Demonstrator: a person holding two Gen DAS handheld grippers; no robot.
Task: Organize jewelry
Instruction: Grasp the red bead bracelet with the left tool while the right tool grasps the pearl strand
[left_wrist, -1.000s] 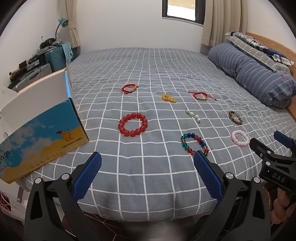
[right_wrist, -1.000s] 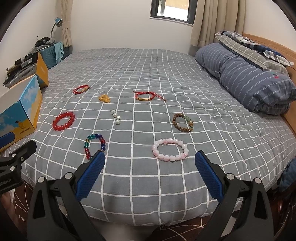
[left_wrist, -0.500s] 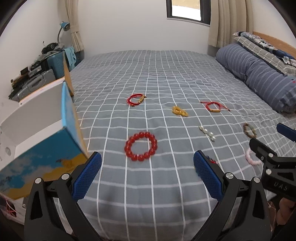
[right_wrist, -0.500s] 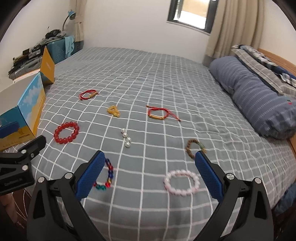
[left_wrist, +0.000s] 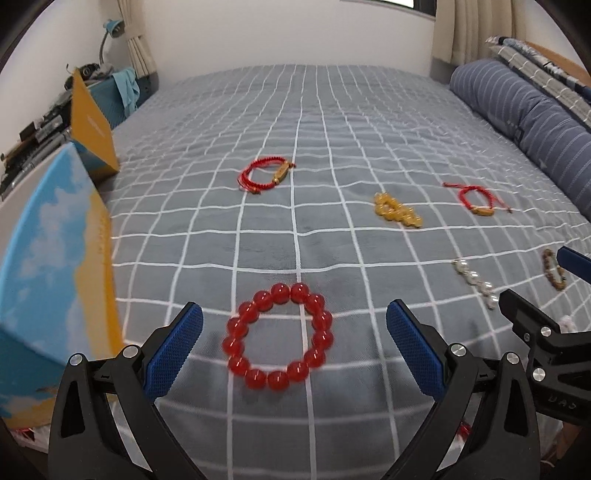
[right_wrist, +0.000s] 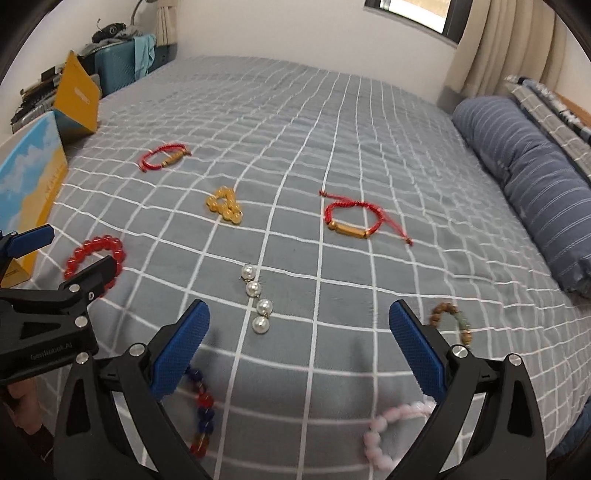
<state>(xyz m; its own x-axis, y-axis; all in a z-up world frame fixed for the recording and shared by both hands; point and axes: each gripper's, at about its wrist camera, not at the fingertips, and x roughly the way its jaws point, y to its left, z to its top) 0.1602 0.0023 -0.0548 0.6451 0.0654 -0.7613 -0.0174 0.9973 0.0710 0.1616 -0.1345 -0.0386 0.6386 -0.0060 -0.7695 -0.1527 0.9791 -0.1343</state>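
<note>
Both wrist cameras look low and close from the bed's (left_wrist: 332, 122) near edge toward its far edge, sharing the red bead bracelet (left_wrist: 277, 340) (right_wrist: 95, 254).

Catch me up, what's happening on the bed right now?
A person holds two grippers over a grey checked bedspread strewn with bracelets. The left gripper, jaws open, frames the red bead bracelet. The right gripper, also open, sits nearest the pearl strand. Nothing is grasped yet. A blue and yellow box stands at the left.
</note>
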